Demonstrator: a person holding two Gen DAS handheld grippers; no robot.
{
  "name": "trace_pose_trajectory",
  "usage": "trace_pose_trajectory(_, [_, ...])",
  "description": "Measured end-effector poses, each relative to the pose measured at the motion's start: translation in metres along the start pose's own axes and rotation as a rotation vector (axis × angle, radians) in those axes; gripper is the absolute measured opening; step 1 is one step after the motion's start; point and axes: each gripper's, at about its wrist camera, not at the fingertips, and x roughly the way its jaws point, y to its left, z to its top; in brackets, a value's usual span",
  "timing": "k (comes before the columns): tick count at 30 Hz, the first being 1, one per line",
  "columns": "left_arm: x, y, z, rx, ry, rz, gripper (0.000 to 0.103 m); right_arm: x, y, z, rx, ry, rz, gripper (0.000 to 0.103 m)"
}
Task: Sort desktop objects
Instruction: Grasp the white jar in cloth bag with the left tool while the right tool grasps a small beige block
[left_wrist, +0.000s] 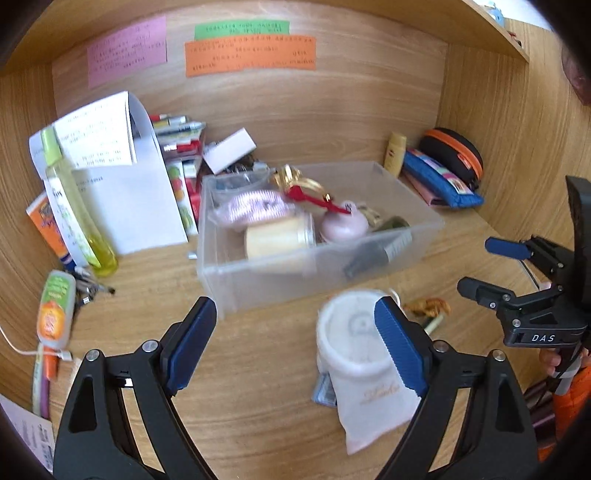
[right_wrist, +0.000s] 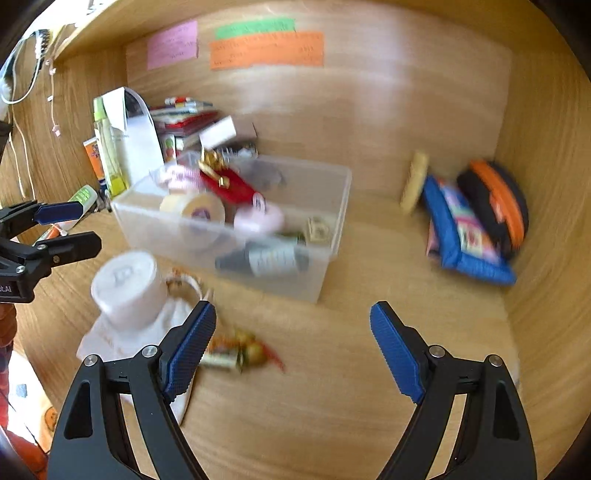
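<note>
Both my tongs spread wide, gripping nothing. Left gripper (left_wrist: 295, 332) hangs over bare desk (left_wrist: 258, 406), its right pad overlapping the white jar (left_wrist: 351, 332). Jar stands upright on its white pouch (left_wrist: 369, 410), before the clear bin (left_wrist: 406, 236). Right gripper (right_wrist: 293, 332) over empty wood.

The surface (left_wrist: 258, 387) and the walls around it showed a light wood grain. Three paper notes hung on the back wall: a pink note (left_wrist: 127, 51), a green note (left_wrist: 242, 29) and an orange note (left_wrist: 251, 55). The storage box (left_wrist: 280, 280) was clear, frosted plastic; inside lay a cream tape roll (left_wrist: 279, 238), a pale pink round case (left_wrist: 343, 225) and a red ribbon (left_wrist: 314, 199) with gold trinkets. A white pouch (left_wrist: 373, 402) carried faint gold script. Both hand-held grippers, left (left_wrist: 295, 343) and right (right_wrist: 293, 343), had black frames with blue ribbed pads. A blue zip pouch (right_wrist: 465, 240) lay beside a black case with orange trim (right_wrist: 498, 206).
</note>
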Motion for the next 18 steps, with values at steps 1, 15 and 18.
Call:
trace_pose_trajectory(1, [0.001, -0.001, -0.002, 0.001, 0.006, -0.004, 0.088, 0.002, -0.002, -0.006, 0.023, 0.016, 0.017, 0.084])
trace_pose_trajectory(15, [0.019, -0.018, -0.022, -0.008, 0.082, -0.114, 0.088, 0.024, 0.013, -0.042, 0.075, 0.116, 0.128, 0.065])
trace_pose_trajectory(18, [0.022, -0.020, -0.023, -0.008, 0.091, -0.131, 0.088, 0.032, 0.016, -0.044, 0.081, 0.153, 0.183, 0.052])
